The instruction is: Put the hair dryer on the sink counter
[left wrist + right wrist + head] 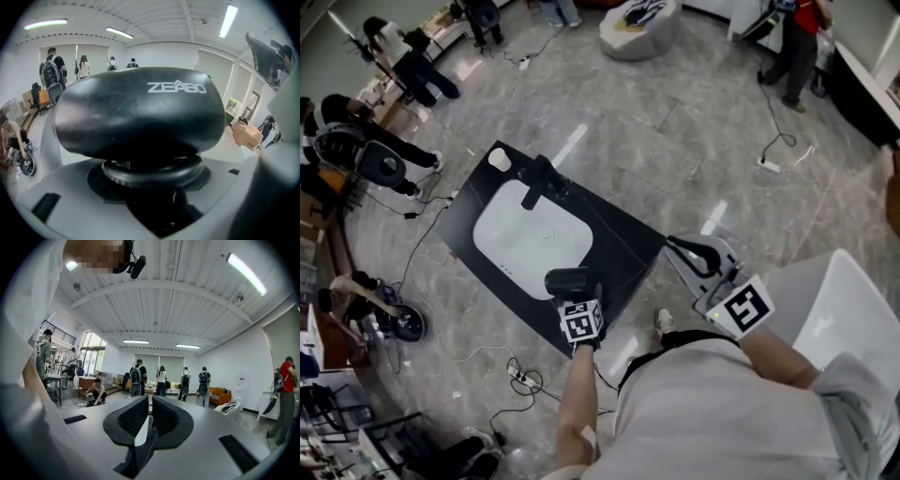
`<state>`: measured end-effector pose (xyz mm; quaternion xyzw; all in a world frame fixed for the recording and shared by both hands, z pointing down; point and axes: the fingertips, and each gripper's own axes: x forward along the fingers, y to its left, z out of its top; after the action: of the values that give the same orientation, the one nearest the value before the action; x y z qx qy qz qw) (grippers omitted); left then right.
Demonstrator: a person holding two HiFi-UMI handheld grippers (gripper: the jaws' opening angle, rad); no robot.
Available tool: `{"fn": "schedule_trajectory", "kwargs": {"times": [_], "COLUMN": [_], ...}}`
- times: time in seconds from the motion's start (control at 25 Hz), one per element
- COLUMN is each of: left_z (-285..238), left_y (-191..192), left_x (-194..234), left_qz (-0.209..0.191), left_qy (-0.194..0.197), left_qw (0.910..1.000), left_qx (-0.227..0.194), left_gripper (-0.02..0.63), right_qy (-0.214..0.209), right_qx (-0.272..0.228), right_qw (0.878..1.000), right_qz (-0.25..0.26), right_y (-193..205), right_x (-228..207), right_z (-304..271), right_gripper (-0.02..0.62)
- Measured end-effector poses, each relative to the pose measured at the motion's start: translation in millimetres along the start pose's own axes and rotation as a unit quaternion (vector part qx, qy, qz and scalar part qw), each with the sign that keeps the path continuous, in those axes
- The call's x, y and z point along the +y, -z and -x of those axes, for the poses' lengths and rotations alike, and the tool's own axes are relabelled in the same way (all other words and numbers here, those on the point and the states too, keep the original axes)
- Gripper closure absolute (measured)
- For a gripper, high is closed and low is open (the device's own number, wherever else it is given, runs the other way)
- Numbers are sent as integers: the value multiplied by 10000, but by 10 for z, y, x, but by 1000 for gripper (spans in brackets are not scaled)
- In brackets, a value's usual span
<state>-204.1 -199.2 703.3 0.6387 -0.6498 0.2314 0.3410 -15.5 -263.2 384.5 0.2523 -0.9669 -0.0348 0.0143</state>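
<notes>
The black tabletop (623, 253) with its white basin (530, 234) lies just ahead of the left claw (577, 300). That claw grips the hair dryer (568, 280) with jaws set wide, over the near edge. I cannot tell whether the dryer touches the surface, so setting down and release seem left. The right claw (150, 413), well off to the left claw's right, is closed and empty.

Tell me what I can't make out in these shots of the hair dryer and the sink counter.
- Head view: the left claw and its marker cube cover the lower part of the hair dryer, so contact with the sink counter cannot be told.
- Left gripper view: the hair dryer fills the frame, hiding the claw's pads and everything below.
- Head view: the white thing at the counter's far corner is too small to identify.
</notes>
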Motion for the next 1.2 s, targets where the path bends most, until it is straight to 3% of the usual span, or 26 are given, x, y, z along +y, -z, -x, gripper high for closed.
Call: {"fn": "schedule_trajectory", "kwargs": {"times": [0.24,0.8,1.2], "left_z": [-225,-472,-565], "left_y": [83,164,214], "left_x": [54,7,8], "left_qz": [167,214,-57], "left_qy": [-53,6,-157], "left_qw": [9989,9946,9915], "left_qx": [433,1011,1293], "left_gripper": [316,314,302], "right_qy": [60,179,162], "right_qx": [7,34,32], "right_qw": [10000,9998,9997], "right_qz": [-16,-115,-180], "right_y": [42,87,120], "right_x": [-117,-331,-411], "right_z": [-31,10,10], "right_gripper": [548,548,548]}}
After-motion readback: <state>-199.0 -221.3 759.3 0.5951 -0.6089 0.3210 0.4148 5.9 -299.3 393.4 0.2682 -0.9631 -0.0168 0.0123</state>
